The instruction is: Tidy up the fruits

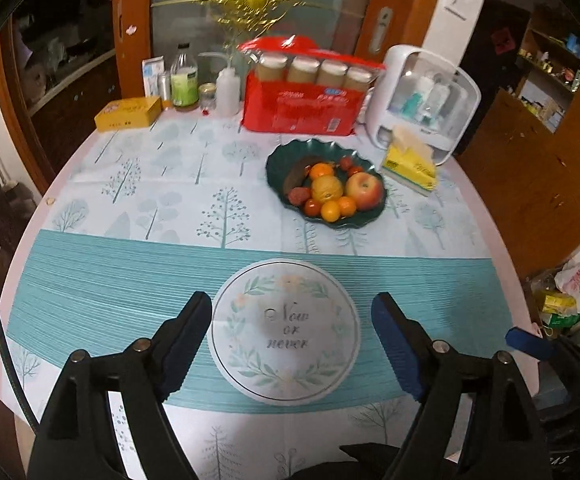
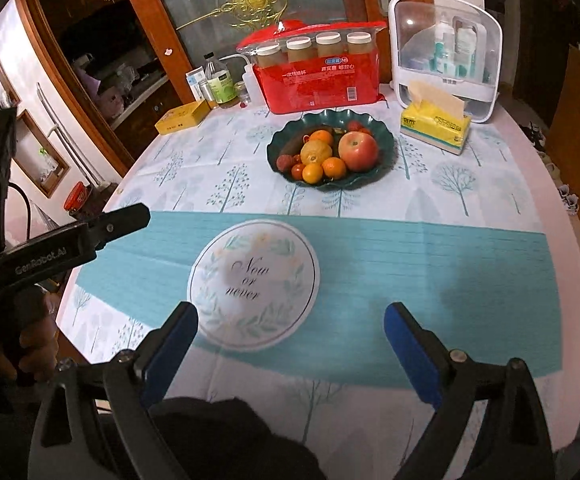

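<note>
Jaws on both the left gripper (image 1: 292, 320) and right gripper (image 2: 290, 332) stand wide, empty; reaching into the crowded fruit bowl (image 2: 386, 136) could nudge the apple (image 2: 357, 149) out onto the counter (image 2: 450, 248).

Black claws (image 2: 290, 344), blue ribbed pads (image 1: 396, 344) (silver screws), "GenRobot.AI" lettering.

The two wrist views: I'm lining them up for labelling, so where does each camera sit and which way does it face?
Left wrist: on the left gripper, angled down at the tree-print tablecloth; open, empty blue-padded fingers show.
Right wrist: on the right gripper, same tilt; its open fingers, plus the left gripper and the hand holding it.
Shared: dark green scalloped fruit bowl, red apple, red cup package.
</note>
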### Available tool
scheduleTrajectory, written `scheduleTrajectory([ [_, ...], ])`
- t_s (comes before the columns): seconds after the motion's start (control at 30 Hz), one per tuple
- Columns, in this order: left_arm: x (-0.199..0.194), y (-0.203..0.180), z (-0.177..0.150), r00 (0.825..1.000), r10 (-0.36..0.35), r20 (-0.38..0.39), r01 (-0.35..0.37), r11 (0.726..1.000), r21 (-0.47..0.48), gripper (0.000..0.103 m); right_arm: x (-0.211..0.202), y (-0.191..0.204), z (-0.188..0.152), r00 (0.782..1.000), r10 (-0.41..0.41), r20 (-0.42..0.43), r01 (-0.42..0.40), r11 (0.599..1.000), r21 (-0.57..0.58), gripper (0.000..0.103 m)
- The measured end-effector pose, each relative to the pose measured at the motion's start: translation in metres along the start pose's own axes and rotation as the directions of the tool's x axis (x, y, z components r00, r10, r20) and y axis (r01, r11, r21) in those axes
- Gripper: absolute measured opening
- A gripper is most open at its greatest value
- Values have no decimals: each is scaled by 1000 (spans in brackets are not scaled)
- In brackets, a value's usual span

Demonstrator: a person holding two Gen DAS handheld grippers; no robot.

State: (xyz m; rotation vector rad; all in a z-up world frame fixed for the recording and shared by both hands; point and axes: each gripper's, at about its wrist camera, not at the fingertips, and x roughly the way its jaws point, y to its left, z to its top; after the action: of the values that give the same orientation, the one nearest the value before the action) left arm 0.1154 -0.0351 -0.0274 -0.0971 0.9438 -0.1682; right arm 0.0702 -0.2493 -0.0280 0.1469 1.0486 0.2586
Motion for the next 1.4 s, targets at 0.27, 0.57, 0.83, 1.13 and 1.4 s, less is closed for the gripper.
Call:
scheduleTrajectory([
  [0.27, -27, -17, -22, 998, 47, 33, -48, 998, 38, 88, -27, 19, -18, 999, -27, 26, 26, 999, 23, 95],
  [0.57, -27, -19, -43, 992, 124, 11, -124, 992, 19, 89, -26, 14, -34, 999, -41, 33, 38, 995, 97, 102],
  [0.83, -37, -22, -46, 984, 162, 70, -164, 986, 18, 100, -29, 16, -34, 997, -63, 53, 58, 994, 88, 103],
  [1.13, -37, -33, -44, 976, 198, 90, -203, 978, 56, 102, -32, 15, -33, 996, -60, 63, 55, 995, 79, 103],
  [1.4, -42, -38, -43, 965, 229, 124, -239, 968, 72, 102, -32, 17, -31, 996, -62, 65, 57, 996, 74, 103],
])
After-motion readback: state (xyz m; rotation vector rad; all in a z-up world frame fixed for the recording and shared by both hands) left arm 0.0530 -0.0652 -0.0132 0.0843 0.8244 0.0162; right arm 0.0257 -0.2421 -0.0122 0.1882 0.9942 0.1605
